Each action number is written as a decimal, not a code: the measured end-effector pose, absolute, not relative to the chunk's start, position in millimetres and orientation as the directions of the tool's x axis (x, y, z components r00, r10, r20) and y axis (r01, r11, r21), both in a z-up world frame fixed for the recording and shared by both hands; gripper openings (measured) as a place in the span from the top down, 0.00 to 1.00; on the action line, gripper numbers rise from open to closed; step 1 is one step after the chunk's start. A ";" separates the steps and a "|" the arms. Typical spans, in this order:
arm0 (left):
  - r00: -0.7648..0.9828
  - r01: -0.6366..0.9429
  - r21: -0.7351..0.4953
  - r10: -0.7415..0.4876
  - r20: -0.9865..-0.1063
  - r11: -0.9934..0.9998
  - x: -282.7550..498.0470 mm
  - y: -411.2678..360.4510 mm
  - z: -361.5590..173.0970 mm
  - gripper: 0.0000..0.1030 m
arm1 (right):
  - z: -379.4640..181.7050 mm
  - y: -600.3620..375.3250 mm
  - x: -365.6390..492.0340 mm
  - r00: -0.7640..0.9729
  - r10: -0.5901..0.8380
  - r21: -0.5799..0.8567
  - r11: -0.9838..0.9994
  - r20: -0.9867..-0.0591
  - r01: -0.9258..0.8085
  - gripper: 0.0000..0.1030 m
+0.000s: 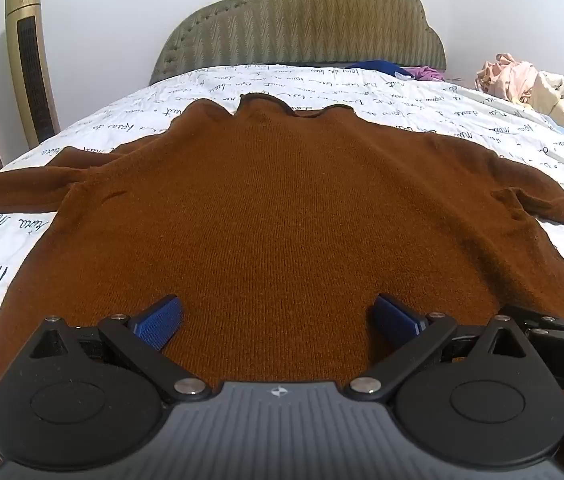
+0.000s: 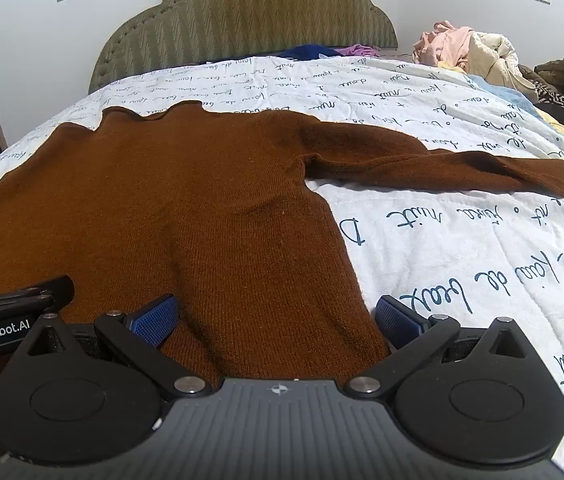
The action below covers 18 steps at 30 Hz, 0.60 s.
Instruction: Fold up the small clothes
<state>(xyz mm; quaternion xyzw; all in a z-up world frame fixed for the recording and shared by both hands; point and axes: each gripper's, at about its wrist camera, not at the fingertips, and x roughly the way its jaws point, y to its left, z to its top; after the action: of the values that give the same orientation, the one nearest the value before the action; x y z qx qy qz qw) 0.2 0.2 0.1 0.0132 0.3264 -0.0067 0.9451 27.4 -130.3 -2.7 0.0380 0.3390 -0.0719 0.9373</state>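
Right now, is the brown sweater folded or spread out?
Spread out: the brown sweater lies flat on the quilt, both sleeves extended sideways.

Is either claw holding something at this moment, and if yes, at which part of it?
Nothing is held. The left claw and the right claw are both open above the flat brown knitted sweater, near its bottom hem.

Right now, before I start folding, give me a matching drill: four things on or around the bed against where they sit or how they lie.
1. brown knitted sweater
2. gold tower fan
3. pink and cream heap of clothes
4. left hand-held gripper

a. far right side of the bed
b. open, over the hem
c. spread flat, sleeves out
d. standing left of the padded olive headboard

Pairs: 1-c, 2-d, 3-a, 4-b
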 end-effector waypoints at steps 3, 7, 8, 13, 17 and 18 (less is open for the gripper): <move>0.788 0.021 0.023 -0.003 -0.616 1.000 -0.1 -0.3 0.1 0.00 | -2.6 -130.7 27.0 0.760 -0.109 0.022 0.987 -0.641 0.160 0.00; 0.788 0.022 0.023 -0.003 -0.616 1.000 -0.1 -0.1 0.1 0.00 | -2.3 -130.7 26.4 0.759 -0.111 0.020 0.987 -0.641 0.160 0.00; 0.788 0.022 0.024 -0.002 -0.616 0.999 -0.2 -0.3 0.1 0.00 | -2.2 -130.7 26.3 0.759 -0.111 0.019 0.987 -0.641 0.160 0.00; 0.787 0.021 0.023 -0.003 -0.617 1.000 -0.1 -0.4 0.1 0.00 | -2.5 -131.7 26.5 0.760 -0.108 0.023 0.987 -0.641 0.160 0.00; 0.787 0.021 0.022 -0.003 -0.616 1.000 -2.2 -0.5 -0.2 0.00 | -2.5 -131.3 26.7 0.760 -0.109 0.023 0.987 -0.641 0.161 0.00; 0.787 0.022 0.022 -0.003 -0.617 1.000 -2.1 -0.4 -0.2 0.00 | -2.5 -131.2 26.8 0.759 -0.109 0.023 0.987 -0.641 0.161 0.00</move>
<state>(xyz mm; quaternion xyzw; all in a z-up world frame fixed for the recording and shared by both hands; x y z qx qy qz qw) -2.1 -0.4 -0.2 0.0139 0.3262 -0.0066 0.9452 26.8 -131.2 -2.5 0.0381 0.3393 -0.0719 0.9372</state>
